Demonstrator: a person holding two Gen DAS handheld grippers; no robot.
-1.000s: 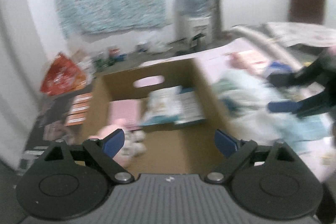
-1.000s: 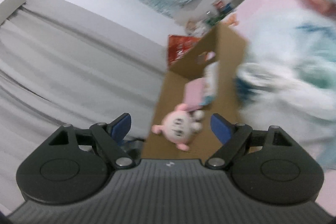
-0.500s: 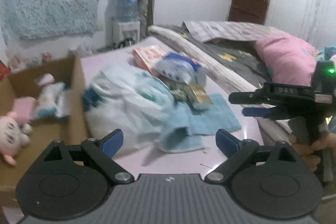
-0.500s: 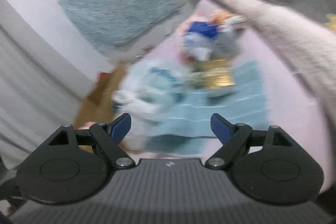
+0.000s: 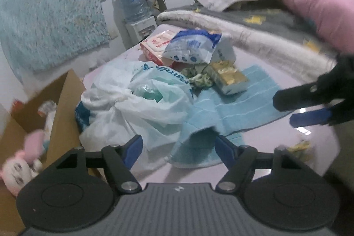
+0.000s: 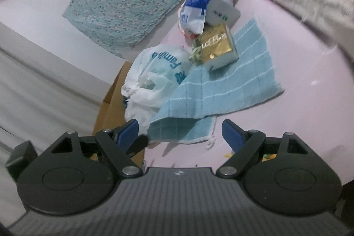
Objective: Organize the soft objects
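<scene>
- Towel (image 5: 223, 112) is lying just ahead of both grippers on the pink table (image 5: 276, 138), and I am taking it as my landmark for all places.
- I am seeing its folded, raised near corner (image 5: 194, 138) sitting between the fingers of the left gripper (image 5: 178, 146) in the left wrist view; the pads are not pressing on it, and the jaws have just been closing with this corner between them.
- I am holding the right gripper (image 6: 180, 133) with its jaws apart and empty; in its own view the same near edge of the towel (image 6: 183, 129) is lying just in front of the gap.
- I am judging that the left gripper is the nearer one to the towel corner, while the right gripper (image 5: 309, 110) is hovering at the towel's right edge, seen from the left wrist.
- Long side of the towel is running away from me, toward the gold box (image 5: 229, 76) that is resting on its far part.
- White plastic bag (image 5: 141, 101) is touching the towel's left side, and the cardboard box (image 5: 62, 112) with the pink plush toy (image 5: 20, 165) is standing farther left of the towel, beyond the bag.
- I am thinking the coming move is depending on catching the near corner without taking the bag.
</scene>
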